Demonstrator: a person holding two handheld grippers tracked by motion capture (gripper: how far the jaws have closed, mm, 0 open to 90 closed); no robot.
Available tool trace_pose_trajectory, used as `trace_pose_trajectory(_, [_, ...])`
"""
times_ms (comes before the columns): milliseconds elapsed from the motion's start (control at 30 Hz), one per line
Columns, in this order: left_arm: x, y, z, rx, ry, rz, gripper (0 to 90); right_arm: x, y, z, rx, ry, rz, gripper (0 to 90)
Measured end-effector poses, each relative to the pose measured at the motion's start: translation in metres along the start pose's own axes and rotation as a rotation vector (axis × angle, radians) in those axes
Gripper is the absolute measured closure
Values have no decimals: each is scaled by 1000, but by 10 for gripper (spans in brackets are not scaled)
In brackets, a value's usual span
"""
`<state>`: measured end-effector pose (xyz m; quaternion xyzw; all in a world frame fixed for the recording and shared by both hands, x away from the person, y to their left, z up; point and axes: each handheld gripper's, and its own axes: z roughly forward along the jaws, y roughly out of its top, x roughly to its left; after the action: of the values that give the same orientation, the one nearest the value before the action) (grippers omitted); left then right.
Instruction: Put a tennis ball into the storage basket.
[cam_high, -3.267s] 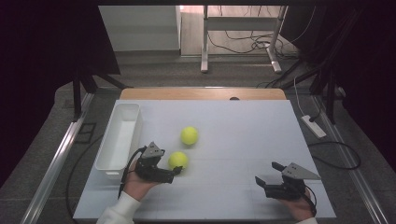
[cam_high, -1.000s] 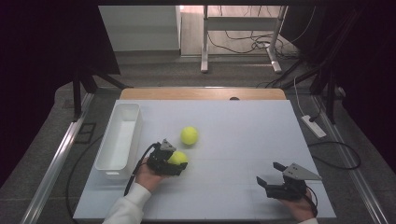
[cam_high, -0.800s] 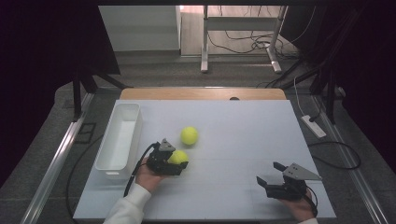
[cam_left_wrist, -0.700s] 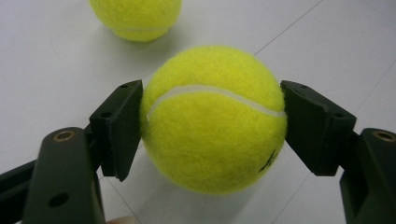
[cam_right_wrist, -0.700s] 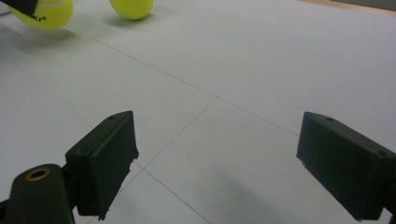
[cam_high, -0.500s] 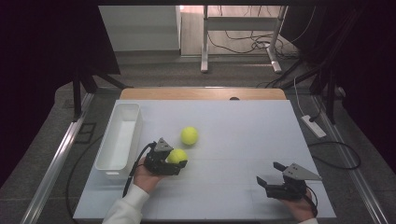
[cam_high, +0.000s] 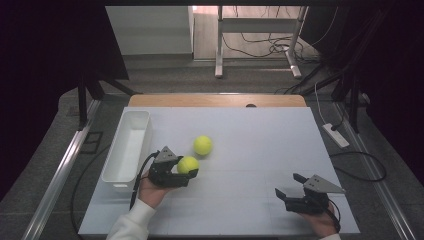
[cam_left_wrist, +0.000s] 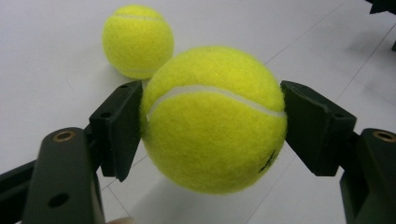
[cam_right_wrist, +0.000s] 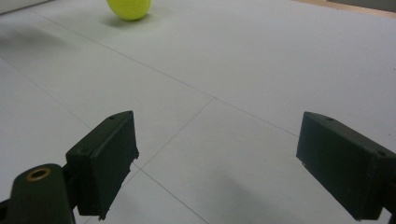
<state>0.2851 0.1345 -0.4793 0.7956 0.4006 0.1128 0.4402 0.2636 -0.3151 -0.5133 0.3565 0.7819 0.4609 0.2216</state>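
My left gripper (cam_high: 187, 173) is shut on a yellow tennis ball (cam_high: 188, 164), held just above the white table near the tub. In the left gripper view the held ball (cam_left_wrist: 214, 119) is squeezed between both black pads (cam_left_wrist: 122, 128) and casts a shadow below it. A second tennis ball (cam_high: 202, 145) (cam_left_wrist: 137, 41) rests on the table a little beyond it. My right gripper (cam_high: 289, 187) sits low at the front right with its jaws wide apart and nothing between them (cam_right_wrist: 217, 163). The resting ball (cam_right_wrist: 129, 9) shows at the top of the right gripper view.
A long white tub (cam_high: 127, 147) stands along the table's left side, just left of my left gripper. The white table top (cam_high: 260, 150) has a wooden strip at its far edge. A power strip (cam_high: 336, 135) and cables lie on the floor at the right.
My left gripper has lifted the held ball slightly off the table and drifted a little toward the tub. The right gripper and the second ball have stayed put.
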Motion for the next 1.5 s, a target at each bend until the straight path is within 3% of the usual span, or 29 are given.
trace_pose_trajectory(667, [-5,14,-22,-75,7,34,262,1,0,0,-1,-7,-6,122])
trace_pose_trajectory(1500, [0,22,-42,-137,19,27,262,0,0,-1,-6,-8,-9,123])
